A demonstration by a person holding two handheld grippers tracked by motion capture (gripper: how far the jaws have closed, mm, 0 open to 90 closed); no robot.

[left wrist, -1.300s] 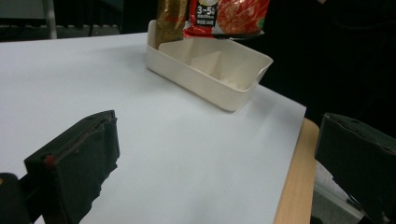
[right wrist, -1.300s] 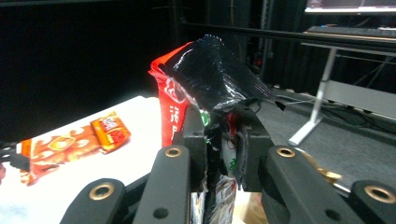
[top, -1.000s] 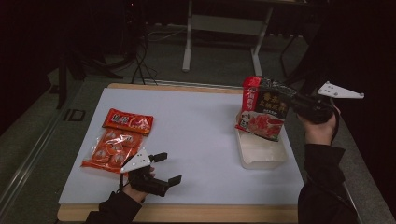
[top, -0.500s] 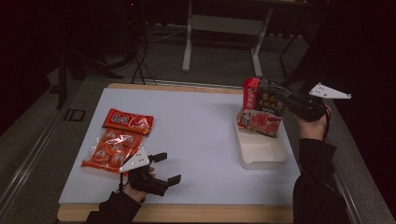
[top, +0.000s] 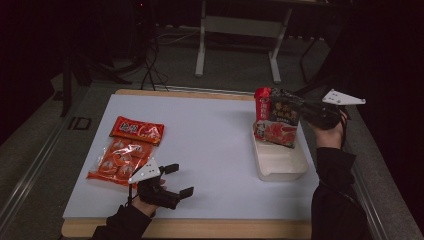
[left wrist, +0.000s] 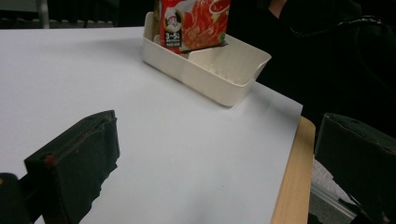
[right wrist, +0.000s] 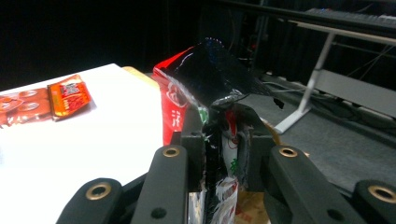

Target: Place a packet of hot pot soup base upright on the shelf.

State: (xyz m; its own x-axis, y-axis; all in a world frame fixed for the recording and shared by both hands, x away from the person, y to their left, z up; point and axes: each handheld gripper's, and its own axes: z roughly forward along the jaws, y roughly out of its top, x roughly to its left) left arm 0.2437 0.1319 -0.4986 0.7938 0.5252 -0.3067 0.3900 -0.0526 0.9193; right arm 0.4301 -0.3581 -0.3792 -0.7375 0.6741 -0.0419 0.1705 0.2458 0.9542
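My right gripper (top: 306, 111) is shut on the top edge of a red and black food packet (top: 277, 118), holding it upright with its lower end in the far part of a white plastic tub (top: 280, 162). In the right gripper view the jaws pinch the crumpled packet (right wrist: 205, 88) between them. The left gripper view looks across at the packet (left wrist: 194, 23) standing in the tub (left wrist: 210, 70). My left gripper (top: 176, 180) rests open near the table's front left with nothing between its fingers (left wrist: 77, 161).
Two orange-red snack packets lie at the left: a flat bar packet (top: 137, 130) and a bag of round pieces (top: 116, 161) just behind the left gripper. A white sheet (top: 200, 150) covers the wooden table. A metal stand (top: 235, 30) rises behind it.
The right gripper has carried the packet slightly left and down, so its lower end now sits in the tub. The left gripper has stayed still.
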